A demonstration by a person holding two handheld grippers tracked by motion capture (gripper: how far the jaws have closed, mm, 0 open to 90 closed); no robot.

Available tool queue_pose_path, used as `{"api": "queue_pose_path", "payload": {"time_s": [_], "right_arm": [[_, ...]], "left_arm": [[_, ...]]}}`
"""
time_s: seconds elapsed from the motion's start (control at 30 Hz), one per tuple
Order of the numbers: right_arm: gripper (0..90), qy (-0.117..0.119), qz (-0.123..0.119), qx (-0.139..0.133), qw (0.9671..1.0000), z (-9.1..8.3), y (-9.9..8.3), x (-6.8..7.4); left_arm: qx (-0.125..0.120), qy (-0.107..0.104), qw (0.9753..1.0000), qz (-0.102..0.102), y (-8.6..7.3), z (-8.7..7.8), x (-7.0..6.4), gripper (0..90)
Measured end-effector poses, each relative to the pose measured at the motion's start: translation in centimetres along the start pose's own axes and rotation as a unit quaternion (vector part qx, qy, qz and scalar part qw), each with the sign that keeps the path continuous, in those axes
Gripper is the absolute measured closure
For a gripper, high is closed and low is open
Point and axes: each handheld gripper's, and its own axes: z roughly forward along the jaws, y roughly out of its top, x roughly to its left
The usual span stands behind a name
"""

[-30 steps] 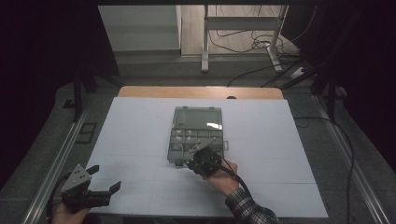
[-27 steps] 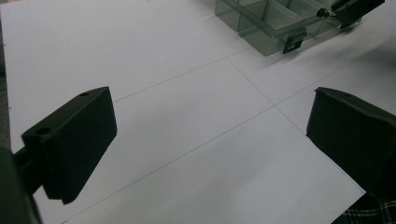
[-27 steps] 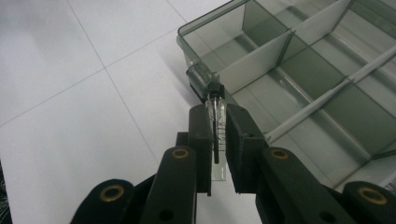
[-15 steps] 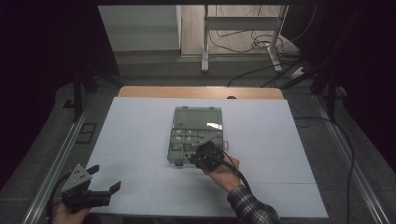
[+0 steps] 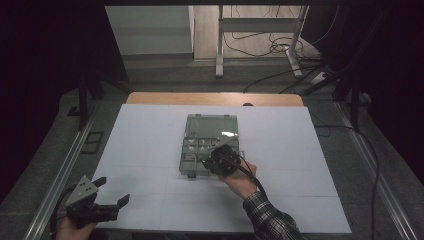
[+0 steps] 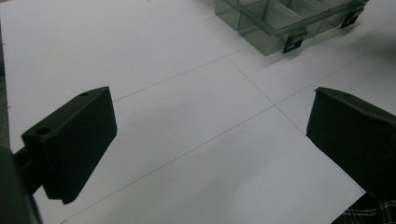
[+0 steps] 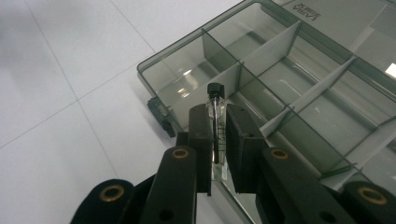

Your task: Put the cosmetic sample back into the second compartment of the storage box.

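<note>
We hold a small capped vial [image 7: 216, 122] pinched between our right gripper's [image 5: 220, 161] closed-up fingers over the near compartments of the open box [image 5: 207, 131] mid-bench, likely about to lower it in, while our left gripper [image 5: 95, 202] waits wide open and empty, near-left.

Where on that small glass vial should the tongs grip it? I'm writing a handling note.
Grip the clear glass body just below the black cap, pads on opposite sides, coming from its bottom end, as the right tongs do now. The vial is slim and round, so a mid-body pinch leaves its capped end free above the compartment box.
</note>
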Motion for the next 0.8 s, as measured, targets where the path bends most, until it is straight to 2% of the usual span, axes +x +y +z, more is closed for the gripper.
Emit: {"api": "queue_pose_path", "payload": {"time_s": [0.8], "right_arm": [[81.4,-0.021,0.014,-0.001,0.9997,1.5,1.3,-2.0]], "left_arm": [[0.0,0.0,1.0,-0.001,0.0,0.0,0.0,2.2]]}}
